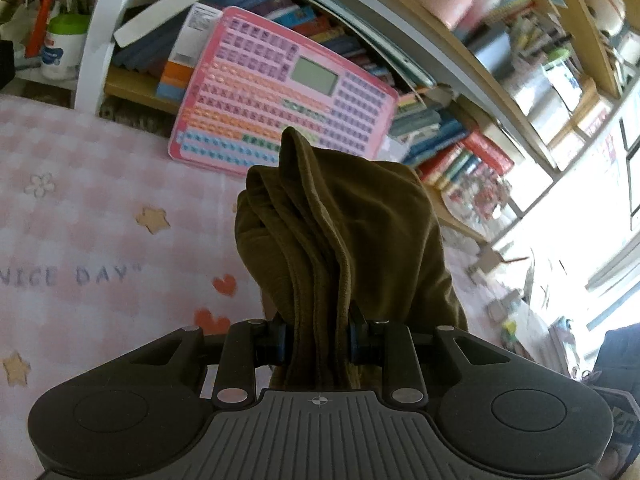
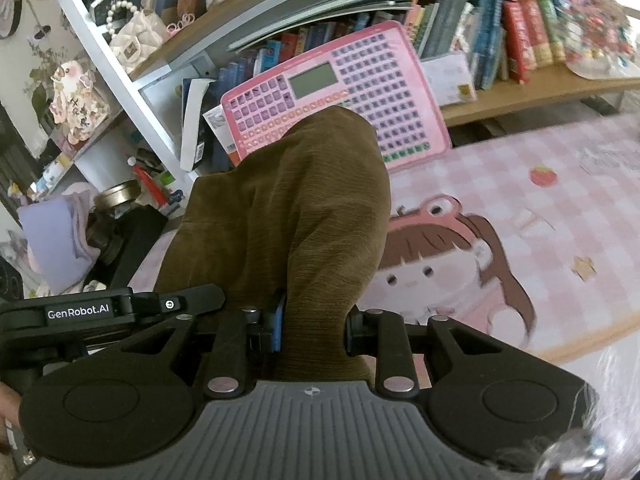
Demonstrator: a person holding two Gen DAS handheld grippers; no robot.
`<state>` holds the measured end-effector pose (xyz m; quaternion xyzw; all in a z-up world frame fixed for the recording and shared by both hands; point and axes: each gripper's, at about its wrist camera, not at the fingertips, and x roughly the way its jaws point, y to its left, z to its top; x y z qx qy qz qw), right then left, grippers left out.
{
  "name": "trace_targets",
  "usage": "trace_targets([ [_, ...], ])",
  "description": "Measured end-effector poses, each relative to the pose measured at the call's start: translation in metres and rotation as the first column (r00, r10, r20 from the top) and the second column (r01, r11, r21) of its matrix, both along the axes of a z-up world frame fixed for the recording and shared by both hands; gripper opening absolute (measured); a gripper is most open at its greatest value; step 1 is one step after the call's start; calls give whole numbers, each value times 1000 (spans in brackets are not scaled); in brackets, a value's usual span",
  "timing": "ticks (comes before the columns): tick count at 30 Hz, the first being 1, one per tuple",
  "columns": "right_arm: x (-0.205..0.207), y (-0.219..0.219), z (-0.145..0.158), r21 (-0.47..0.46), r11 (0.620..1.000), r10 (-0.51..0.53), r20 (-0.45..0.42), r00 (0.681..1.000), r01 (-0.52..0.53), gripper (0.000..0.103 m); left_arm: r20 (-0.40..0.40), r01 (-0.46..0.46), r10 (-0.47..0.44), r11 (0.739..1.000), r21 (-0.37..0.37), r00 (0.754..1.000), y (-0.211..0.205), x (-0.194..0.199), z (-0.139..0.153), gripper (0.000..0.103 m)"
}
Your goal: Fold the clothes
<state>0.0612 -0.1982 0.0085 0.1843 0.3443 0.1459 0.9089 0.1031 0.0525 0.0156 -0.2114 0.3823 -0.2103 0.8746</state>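
Daylight glare blows out right edge; fisheye warp, soft blur.

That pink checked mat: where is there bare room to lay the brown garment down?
Bare mat spreads left of the brown garment around the "NICE DAY" print, and right of it over the cartoon girl. The back edge is crowded: the pink keyboard toy leans against packed bookshelves.

It was a home, most likely a child's room. A pink checked mat (image 2: 520, 184) with a cartoon girl (image 2: 440, 264), stars and hearts covered the surface. Behind it stood crowded bookshelves (image 1: 460, 152) full of children's books (image 2: 480, 40), with a pink toy keyboard (image 1: 276, 96) leaning against them. A small quilted bag (image 2: 136, 40) and a plush toy (image 1: 604, 4) sat on the shelves.
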Motion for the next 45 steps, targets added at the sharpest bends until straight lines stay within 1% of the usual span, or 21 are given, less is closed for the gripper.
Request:
trace_targets([
  [8,64,26,-11,-31,999,21,10,1000,-21,24,-6,-41,41,999,-30,999,27,59,-22,25],
  [13,101,30,-25,-18,1000,15,1,1000,-15,24,-6,-41,41,999,-30,999,34,91,-37,25],
  [18,126,31,-38,-11,1000,12,0,1000,-12,24,-15,-48,47,998,-47,999,38,111,-53,25],
  [21,138,27,-51,6,1000,6,-33,999,-6,25,-44,-55,53,997,-54,998,38,119,-67,25],
  [23,146,24,-60,17,1000,3,-56,998,-2,25,-68,-54,51,998,-42,996,36,123,-77,25],
  [25,150,20,-73,31,999,-7,-96,995,10,26,-74,-53,51,998,-30,996,34,124,-84,27],
  [28,150,13,-81,86,996,-28,-105,994,37,29,-76,-62,59,997,-39,995,36,123,-87,31],
  [29,150,13,-81,85,996,-30,-105,994,39,30,-76,-65,62,997,-40,995,36,122,-87,31],
  [30,149,13,-81,83,996,-32,-105,994,40,33,-73,-69,66,997,-36,995,37,120,-86,32],
  [32,148,12,-79,68,997,-41,-109,993,48,41,-67,-78,75,997,-30,995,39,116,-83,33],
  [36,139,6,-71,52,996,-73,-111,991,79,44,-54,-94,93,995,-17,994,42,107,-78,36],
  [37,135,4,-69,41,996,-81,-106,991,85,45,-51,-98,97,995,-13,994,43,105,-77,42],
  [39,125,2,-63,12,995,-98,-87,991,99,49,-34,-109,109,994,1,993,44,97,-72,47],
  [42,107,2,-55,-36,991,-129,-54,990,127,55,-2,-127,127,991,33,992,45,83,-63,48],
  [43,102,3,-53,-53,990,-136,-42,990,134,58,8,-133,132,990,52,991,43,78,-60,49],
  [45,89,7,-47,-98,985,-145,-11,989,144,61,38,-135,132,987,87,990,38,67,-53,49],
])
